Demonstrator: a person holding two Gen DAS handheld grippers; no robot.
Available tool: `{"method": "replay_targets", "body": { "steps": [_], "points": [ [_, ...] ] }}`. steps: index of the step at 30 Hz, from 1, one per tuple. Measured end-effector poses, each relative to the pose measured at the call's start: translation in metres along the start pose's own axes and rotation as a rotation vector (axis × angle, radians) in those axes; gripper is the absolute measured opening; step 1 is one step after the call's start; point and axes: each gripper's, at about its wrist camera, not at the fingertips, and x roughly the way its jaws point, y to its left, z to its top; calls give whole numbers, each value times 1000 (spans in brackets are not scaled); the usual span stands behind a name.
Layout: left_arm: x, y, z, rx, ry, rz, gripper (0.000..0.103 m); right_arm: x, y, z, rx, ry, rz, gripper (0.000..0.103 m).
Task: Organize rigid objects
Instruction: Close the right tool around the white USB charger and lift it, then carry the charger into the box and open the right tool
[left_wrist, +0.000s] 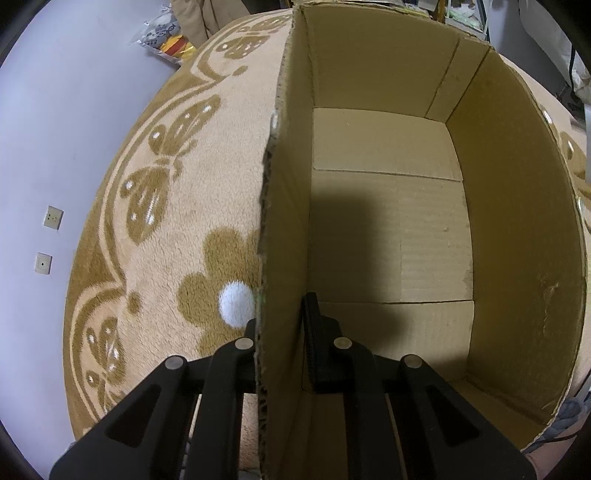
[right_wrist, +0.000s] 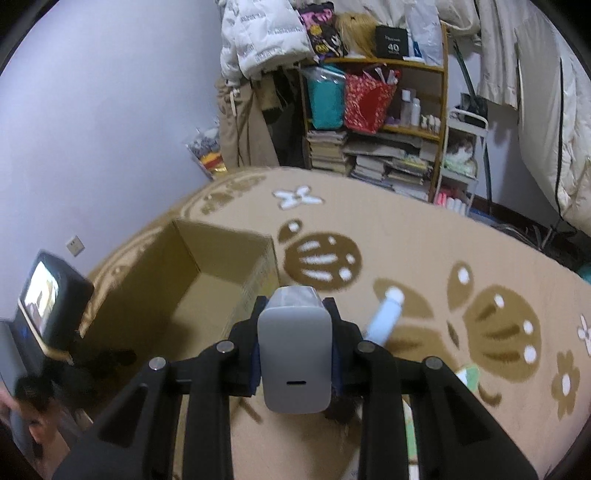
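Note:
In the left wrist view an open cardboard box (left_wrist: 388, 229) stands on the rug, with nothing inside it. My left gripper (left_wrist: 280, 325) is shut on the box's left wall, one finger outside and one inside. In the right wrist view my right gripper (right_wrist: 293, 314) is shut on a grey charger block (right_wrist: 293, 354), held above the rug just right of the box (right_wrist: 207, 273). A pale blue tube (right_wrist: 386, 315) lies on the rug beyond the right finger. A small green and white item (right_wrist: 469, 374) lies near it, partly hidden.
The tan rug (right_wrist: 424, 258) with brown butterfly and flower patterns covers the floor. A cluttered shelf (right_wrist: 373, 122) of books and bags stands at the back, with coats hanging to the right. The other gripper's camera screen (right_wrist: 40, 299) shows at left. A foil snack bag (left_wrist: 166, 37) lies by the wall.

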Motion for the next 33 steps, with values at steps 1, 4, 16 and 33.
{"method": "replay_targets", "body": {
  "steps": [1, 4, 16, 33],
  "points": [
    [0, 1, 0, -2, 1, -2, 10, 1, 4, 5, 1, -10, 8, 30],
    [1, 2, 0, -3, 1, -4, 10, 4, 15, 17, 12, -30, 39, 30],
    [3, 8, -1, -24, 6, -25, 10, 37, 50, 32, 23, -14, 141, 30],
    [6, 13, -3, -49, 11, -49, 8, 51, 59, 31, -12, 33, 108, 30]
  ]
}}
